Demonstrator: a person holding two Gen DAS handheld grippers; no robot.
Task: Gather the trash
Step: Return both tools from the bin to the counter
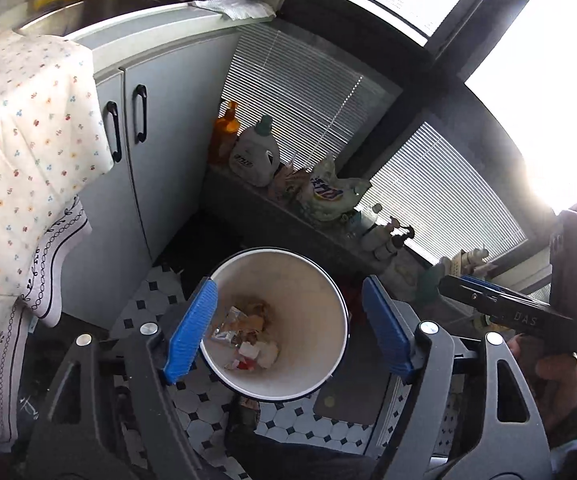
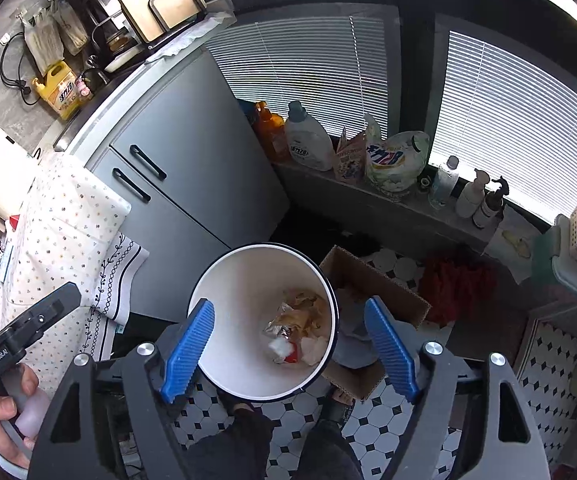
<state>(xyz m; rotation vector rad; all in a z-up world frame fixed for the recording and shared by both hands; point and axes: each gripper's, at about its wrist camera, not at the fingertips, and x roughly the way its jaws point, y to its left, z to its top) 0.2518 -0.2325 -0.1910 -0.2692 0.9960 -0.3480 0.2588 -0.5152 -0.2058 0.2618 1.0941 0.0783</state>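
A round white trash bin [image 1: 308,280] with a dark rim stands on the tiled floor. It also shows in the right wrist view [image 2: 240,280]. Crumpled wrappers and paper scraps [image 1: 248,332] lie at its bottom, also seen in the right wrist view [image 2: 296,328]. My left gripper [image 1: 288,336] is open and empty above the bin's mouth. My right gripper [image 2: 292,344] is open and empty above the same bin. The right gripper's body [image 1: 528,312] shows at the right of the left wrist view. The left gripper's body [image 2: 20,332] shows at the left of the right wrist view.
A grey cabinet [image 2: 192,168] with a sink counter stands behind the bin. A floral cloth [image 1: 28,140] hangs at the left. Detergent bottles and bags [image 2: 352,148] line a low ledge under the blinds. An open cardboard box [image 2: 372,280] sits right of the bin.
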